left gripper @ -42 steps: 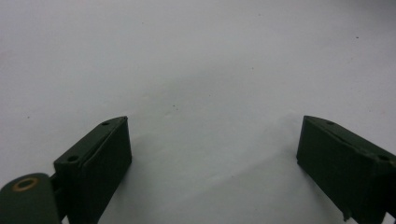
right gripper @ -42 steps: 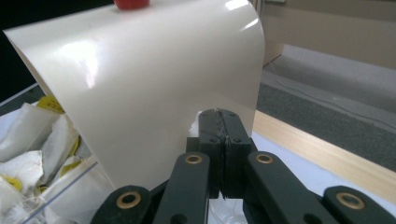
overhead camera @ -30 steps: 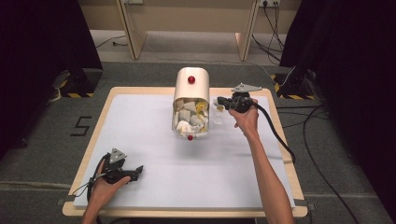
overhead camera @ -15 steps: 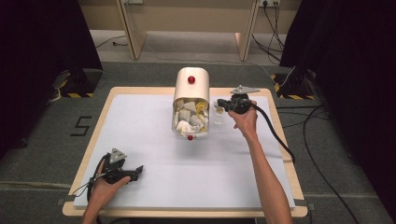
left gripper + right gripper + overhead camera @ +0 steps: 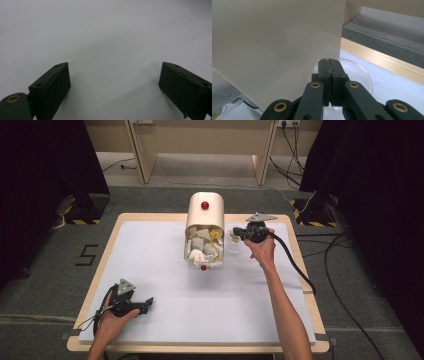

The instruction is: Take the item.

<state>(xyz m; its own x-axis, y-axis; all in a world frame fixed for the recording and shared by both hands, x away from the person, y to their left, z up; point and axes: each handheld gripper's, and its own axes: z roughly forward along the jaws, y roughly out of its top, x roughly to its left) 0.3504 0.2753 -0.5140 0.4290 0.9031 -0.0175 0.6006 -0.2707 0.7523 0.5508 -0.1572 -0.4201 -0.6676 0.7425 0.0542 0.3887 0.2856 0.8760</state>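
Observation:
A cream bin [image 5: 205, 216] with a red knob lies on the white table cover at the back middle, its open mouth packed with crumpled white and yellow paper [image 5: 202, 248]. My right gripper [image 5: 236, 234] sits just right of the bin. In the right gripper view its jaws are shut on the rim of a clear plastic cup [image 5: 359, 75], with the bin wall [image 5: 274, 37] close on the left. The cup [image 5: 233, 245] stands beside the bin's mouth. My left gripper [image 5: 148, 303] rests at the table's front left. It is open with nothing between its fingers [image 5: 53, 85].
The white cover [image 5: 150, 255] spreads over a wooden-edged table [image 5: 295, 245]. A black cable [image 5: 295, 265] trails from the right gripper over the right edge. Grey carpet and wooden furniture legs [image 5: 142, 155] lie beyond the far edge.

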